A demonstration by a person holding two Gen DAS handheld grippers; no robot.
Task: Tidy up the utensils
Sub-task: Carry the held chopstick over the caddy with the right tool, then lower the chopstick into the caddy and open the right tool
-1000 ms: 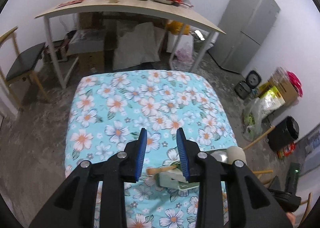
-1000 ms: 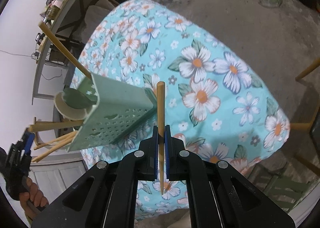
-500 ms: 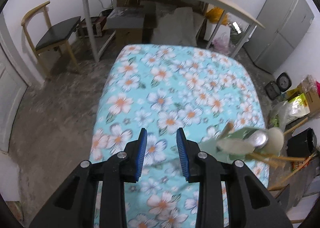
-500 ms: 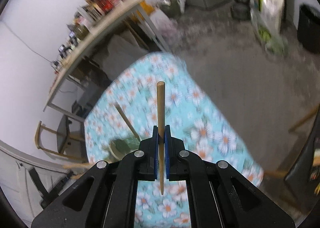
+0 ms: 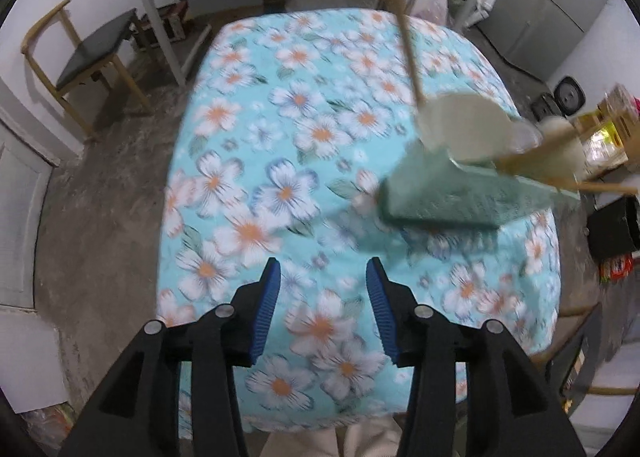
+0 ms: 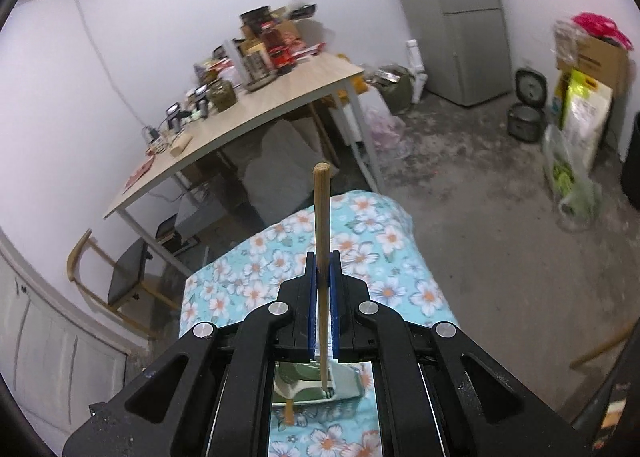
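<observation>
**Ana:** Chopstick (image 6: 321, 241) first: we have it pinched in the right claw (image 6: 322, 269), clenched tight on the shaft, blunt end pointing up and away, thin end hanging below the jaws.

**Ben:** And the green holder (image 5: 448, 201) sits on the flowered counter (image 5: 280, 129), over toward the right edge. From the left wrist camera it looks tilted and blurred, with other sticks and a pale spoon poking out of its mouth.

**Ana:** Through the gap under the right claw we glimpse that holder again, directly below the chopstick's tip. Whether the tip touches it, we cannot tell.

**Ben:** Our left claw (image 5: 322, 309) is released, jaws have just been spreading wider, and nothing sits between them, only tablecloth underneath.

**Ana:** So our read is that the stick wants to go into the holder. We'd say line the thin end over an open slot, keep the shaft close to upright, and lower it before letting go.

**Ben:** Agreed, and the left claw could steady the holder's wall, since it looks light and likely to tip.

**Ana:** Watch the sticks already fanning out of it. They crowd the mouth, and ours could knock them or snag on the long one leaning toward the far side.

**Ben:** Around us, a cluttered wooden table (image 6: 256, 117) behind the counter, a chair (image 5: 80, 57) to the left, a fridge (image 6: 468, 17) in the corner, bags and a rice cooker (image 6: 528, 105) on the floor.

**Ana:** None of that is in our path. The holder near the counter's edge is our one worry.
</observation>
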